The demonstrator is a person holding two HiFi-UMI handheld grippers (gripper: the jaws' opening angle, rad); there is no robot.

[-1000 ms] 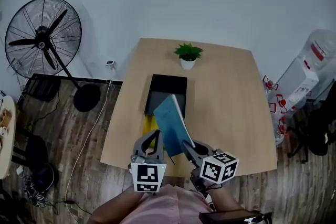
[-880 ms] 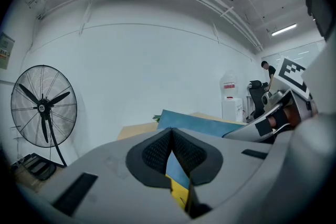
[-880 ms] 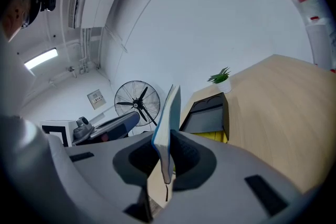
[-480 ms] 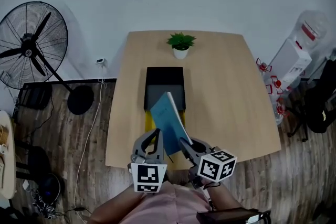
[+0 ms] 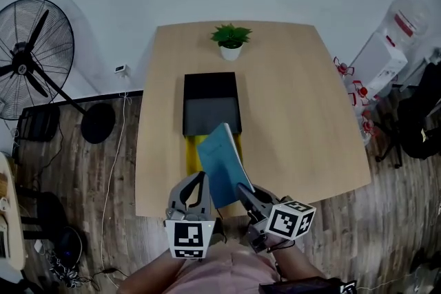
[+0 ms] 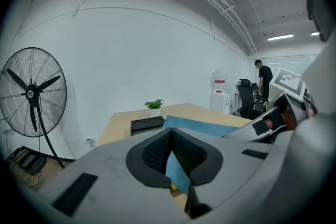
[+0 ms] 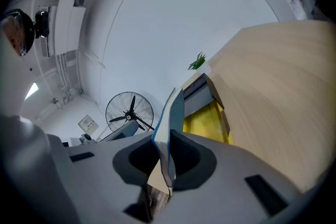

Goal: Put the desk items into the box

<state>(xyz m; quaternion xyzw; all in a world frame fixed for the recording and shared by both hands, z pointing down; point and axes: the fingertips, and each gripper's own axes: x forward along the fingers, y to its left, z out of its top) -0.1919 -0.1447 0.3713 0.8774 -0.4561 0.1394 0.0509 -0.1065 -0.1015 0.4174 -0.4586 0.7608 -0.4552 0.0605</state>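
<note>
My right gripper (image 5: 242,188) is shut on the lower edge of a thin blue book (image 5: 219,160), which is raised and tilted over the near part of the wooden table (image 5: 296,113). In the right gripper view the book (image 7: 173,107) stands edge-on between the pads. A black open box (image 5: 211,89) sits at the table's middle, with a flat yellow item (image 5: 192,156) just in front of it, partly hidden by the book. The left gripper (image 5: 198,181) hovers beside the book with its pads together and nothing between them (image 6: 171,136).
A small potted plant (image 5: 230,40) stands at the table's far edge behind the box. A floor fan (image 5: 31,58) is off to the left and a water dispenser (image 5: 386,55) to the right. Bare tabletop lies right of the box.
The head view has shifted, so the table sits more to the left and lower. The book stays gripped by the right gripper; both grippers sit slightly lower in the picture.
</note>
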